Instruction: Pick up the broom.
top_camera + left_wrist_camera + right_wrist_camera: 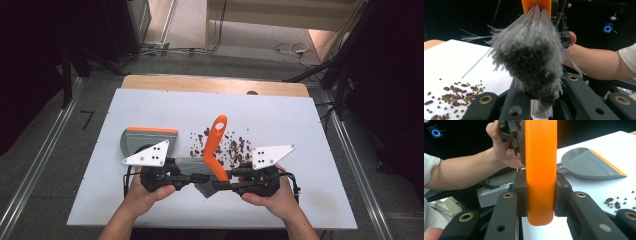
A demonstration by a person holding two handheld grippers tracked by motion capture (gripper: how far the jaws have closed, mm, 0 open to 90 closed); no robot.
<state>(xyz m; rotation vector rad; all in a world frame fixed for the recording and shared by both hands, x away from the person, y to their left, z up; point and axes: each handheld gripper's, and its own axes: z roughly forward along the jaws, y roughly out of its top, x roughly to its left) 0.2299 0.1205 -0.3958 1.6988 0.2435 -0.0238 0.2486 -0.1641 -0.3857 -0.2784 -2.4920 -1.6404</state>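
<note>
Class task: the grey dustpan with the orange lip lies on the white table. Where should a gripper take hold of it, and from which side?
Grip the dustpan by its handle, coming from the person's side. In the right gripper view the narrow handle end points away from the orange lip; the broad, shallow tray offers the jaws little to pinch.

Your left gripper and right gripper face each other near the front edge of the white table, jaw tips meeting at the brush. Its orange handle slants up and away from you, with the grey bristle end low between the two grippers. Just beyond, red beans lie scattered on the table. The grey dustpan, orange-lipped, rests behind your left gripper, partly covered by its white plate.
</note>
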